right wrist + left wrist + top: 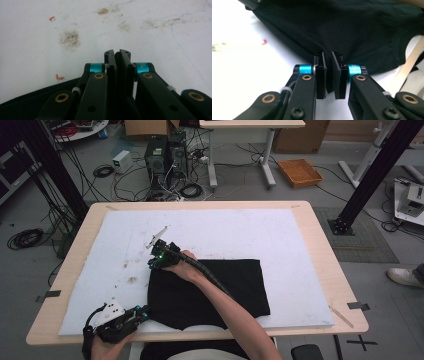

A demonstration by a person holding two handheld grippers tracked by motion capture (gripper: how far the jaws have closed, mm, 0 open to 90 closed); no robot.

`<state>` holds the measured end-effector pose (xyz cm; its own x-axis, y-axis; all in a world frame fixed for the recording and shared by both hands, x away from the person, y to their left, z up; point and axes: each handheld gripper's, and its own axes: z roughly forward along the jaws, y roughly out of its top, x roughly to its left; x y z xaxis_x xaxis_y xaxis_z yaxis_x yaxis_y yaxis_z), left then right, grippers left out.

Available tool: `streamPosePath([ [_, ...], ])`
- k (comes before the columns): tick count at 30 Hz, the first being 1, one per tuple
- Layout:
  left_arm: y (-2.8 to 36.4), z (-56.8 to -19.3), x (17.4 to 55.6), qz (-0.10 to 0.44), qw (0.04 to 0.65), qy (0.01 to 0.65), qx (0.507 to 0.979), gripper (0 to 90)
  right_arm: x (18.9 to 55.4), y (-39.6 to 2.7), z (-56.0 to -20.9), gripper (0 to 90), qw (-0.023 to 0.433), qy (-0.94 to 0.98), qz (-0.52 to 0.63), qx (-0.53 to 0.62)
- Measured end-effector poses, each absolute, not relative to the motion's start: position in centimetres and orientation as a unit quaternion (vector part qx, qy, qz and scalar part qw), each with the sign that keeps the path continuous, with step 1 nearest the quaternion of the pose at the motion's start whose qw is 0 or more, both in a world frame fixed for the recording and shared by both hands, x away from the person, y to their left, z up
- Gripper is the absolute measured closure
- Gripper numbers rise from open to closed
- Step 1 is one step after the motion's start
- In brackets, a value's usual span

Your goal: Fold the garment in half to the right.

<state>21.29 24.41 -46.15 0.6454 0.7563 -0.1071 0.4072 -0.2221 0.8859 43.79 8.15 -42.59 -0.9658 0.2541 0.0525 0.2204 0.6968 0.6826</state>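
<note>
**Both claws pinch the black shirt at its left edge**

Here, a black cotton T-shirt [207,292] lies flat on the white foam sheet [225,227] that covers the pale wooden tabletop [320,245]. It sits toward the near side of the sheet, a little right of the middle, with its bottom edge hanging just over the sheet's near border by the person's lap.

The left claw [142,312] sits at the garment's near left corner. In the left gripper view the left claw [328,75] has its two black jaws drawn almost together, with a fold of the dark fabric [352,30] pinched between the pads; the rest of the cloth spreads away beyond the tips.

The right claw [152,262] is at the far left corner of the shirt, the person's forearm [225,312] crossing over the cloth to reach it. In the right gripper view the right claw [117,62] has its jaws pressed tight against each other, and the shirt's edge [30,100] runs in under them from the lower left; whether cloth is caught between the pads cannot be made out there. Past the tips lies the stained white sheet [150,37], with brown smudges [70,38] and small red marks [59,77].

Behind the tabletop, on the grey floor, stand computer towers [165,155] among loose cables and an orange tray [300,172].
</note>
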Motion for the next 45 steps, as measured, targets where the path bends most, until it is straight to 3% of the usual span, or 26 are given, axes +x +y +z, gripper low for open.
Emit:
streamPosePath([
  [12, 27.8, -44.2, 20.6, 0.195, 0.506, 0.391, 0.744, 82.7, 43.5, 11.0, -40.5, 85.8, 0.03, 0.908, 0.401, 0.113],
  [19, 27.3, -43.7, 20.5, 0.195, 0.522, 0.376, 0.74, 82.7, 43.1, 10.9, -40.5, 85.7, 0.036, 0.907, 0.405, 0.108],
  [30, 25.2, -42.3, 21.0, 0.195, 0.55, 0.347, 0.734, 82.6, 43.2, 7.8, -38.9, 85.6, 0.043, 0.9, 0.421, 0.101],
  [45, 19.4, -41.3, 23.2, 0.17, 0.562, 0.298, 0.752, 82.6, 43.6, 1.5, -38.0, 85.6, 0.054, 0.887, 0.443, 0.117],
])
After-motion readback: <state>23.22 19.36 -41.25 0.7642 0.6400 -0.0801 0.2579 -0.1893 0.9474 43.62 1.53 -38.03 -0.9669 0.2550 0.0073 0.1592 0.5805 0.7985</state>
